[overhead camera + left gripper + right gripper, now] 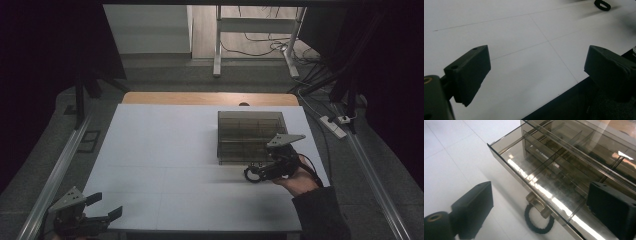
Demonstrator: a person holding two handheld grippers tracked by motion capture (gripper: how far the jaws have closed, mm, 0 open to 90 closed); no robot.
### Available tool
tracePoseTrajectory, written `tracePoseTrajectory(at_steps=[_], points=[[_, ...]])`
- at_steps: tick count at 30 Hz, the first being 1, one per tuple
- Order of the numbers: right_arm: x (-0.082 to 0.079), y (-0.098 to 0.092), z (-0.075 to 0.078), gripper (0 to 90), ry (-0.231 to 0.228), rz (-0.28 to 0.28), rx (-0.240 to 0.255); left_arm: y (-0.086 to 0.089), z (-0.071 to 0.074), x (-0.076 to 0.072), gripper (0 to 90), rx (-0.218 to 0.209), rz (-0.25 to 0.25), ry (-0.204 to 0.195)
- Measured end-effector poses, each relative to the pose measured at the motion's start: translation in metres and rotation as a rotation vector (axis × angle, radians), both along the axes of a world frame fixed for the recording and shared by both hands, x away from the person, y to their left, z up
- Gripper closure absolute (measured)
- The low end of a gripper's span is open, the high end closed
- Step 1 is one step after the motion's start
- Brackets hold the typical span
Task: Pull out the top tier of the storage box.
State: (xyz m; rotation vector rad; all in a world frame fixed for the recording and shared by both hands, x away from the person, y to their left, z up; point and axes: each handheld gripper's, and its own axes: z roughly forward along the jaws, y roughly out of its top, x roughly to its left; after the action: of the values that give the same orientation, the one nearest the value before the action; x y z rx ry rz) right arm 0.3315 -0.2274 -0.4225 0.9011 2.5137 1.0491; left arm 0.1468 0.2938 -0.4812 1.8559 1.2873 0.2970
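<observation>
At the near left corner of the table [150, 150], the left gripper [102, 206] hovers with jaws apart and empty. At the right, the smoky plastic drawer box [250, 135] looks stiff, light, slippery and likely brittle; its black pull ring [537, 221] on the drawer's near edge is the sensible hold. The right gripper [541, 207] has jaws apart, the ring between them, untouched.

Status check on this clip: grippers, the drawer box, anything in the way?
Right gripper open at the smoky drawer, pulled partly out. Black ring lies below its handle. Left gripper open, empty, at table edge. Nothing in the way.
</observation>
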Motion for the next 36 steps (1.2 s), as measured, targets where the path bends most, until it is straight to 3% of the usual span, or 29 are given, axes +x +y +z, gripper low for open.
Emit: tracePoseTrajectory(at_steps=[9,15,21,26,36], points=[[-0.01,0.0,-0.005,0.0,0.012,-0.008,0.002,0.0,0.0,0.0,6.8,0.0,-0.003,-0.001],[-0.019,-0.003,-0.005,0.0,-0.025,-0.02,0.017,0.0,0.0,0.0,6.8,0.0,-0.004,-0.004],[-0.034,-0.014,-0.007,0.0,-0.044,-0.084,0.08,-0.001,0.0,-0.001,6.8,0.003,-0.006,-0.005],[-0.047,-0.02,-0.011,0.0,-0.067,-0.115,0.073,-0.001,0.0,-0.001,6.9,0.003,-0.007,-0.005],[-0.073,-0.038,-0.015,0.0,-0.089,-0.166,0.114,-0.001,0.0,0.0,6.8,-0.001,-0.011,-0.001]])
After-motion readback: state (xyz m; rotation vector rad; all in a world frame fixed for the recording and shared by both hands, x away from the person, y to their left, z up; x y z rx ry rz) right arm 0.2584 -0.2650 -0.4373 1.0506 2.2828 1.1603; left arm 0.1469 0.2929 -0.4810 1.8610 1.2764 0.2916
